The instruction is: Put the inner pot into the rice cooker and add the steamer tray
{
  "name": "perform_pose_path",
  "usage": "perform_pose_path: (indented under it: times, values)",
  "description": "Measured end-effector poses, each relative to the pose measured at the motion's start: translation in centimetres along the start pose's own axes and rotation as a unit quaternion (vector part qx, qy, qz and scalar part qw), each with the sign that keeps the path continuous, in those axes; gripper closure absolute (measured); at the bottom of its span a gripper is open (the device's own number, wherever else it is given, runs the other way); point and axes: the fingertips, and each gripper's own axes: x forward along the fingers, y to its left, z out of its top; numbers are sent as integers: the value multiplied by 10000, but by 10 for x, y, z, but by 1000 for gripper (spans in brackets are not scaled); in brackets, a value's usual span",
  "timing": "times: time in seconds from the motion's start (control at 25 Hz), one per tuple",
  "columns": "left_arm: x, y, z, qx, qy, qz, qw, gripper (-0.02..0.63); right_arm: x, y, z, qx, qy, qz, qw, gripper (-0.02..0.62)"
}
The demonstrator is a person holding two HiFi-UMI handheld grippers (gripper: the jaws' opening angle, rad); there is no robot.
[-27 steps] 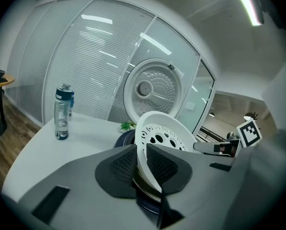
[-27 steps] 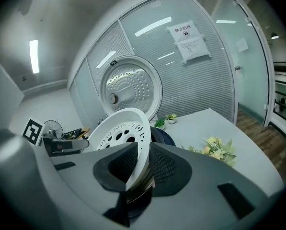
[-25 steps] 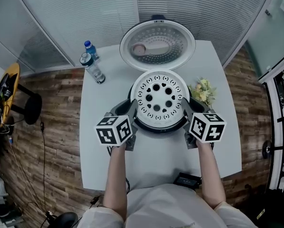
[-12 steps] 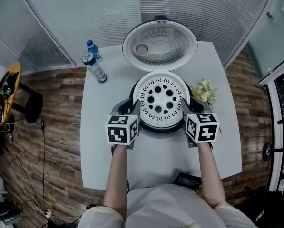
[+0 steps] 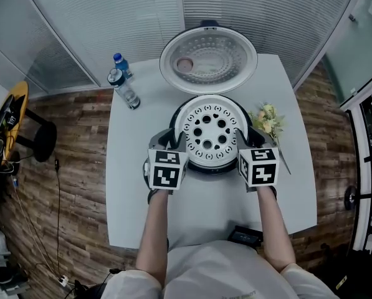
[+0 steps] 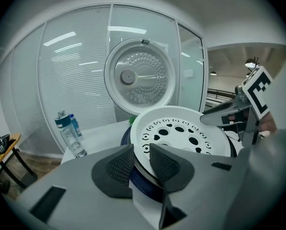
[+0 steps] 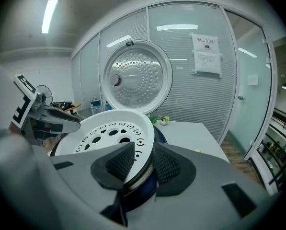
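The steamer tray (image 5: 212, 131) sits on the rice cooker (image 5: 205, 169). My left gripper (image 6: 142, 152) and right gripper (image 7: 143, 150) straddle opposite rims, a 2-sided hold for level seating. Both jaws have just been opening and are released.

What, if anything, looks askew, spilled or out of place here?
Nothing stands out: the steamer tray sits centred in the rice cooker, its lid stands open, and both bottles are upright.

We could not see inside the rice cooker (image 5: 205, 169) beneath the steamer tray (image 5: 212, 131). The notice (image 7: 206, 48) on the glass wall (image 7: 193, 97) was too small to read.
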Motion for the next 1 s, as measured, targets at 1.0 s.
perform_pose_path:
  times: [1.0]
  values:
    - [-62,-35,20,-422,-1212,-350,9911,503,-76,-4,-8,1003,-1017,836,9862,501]
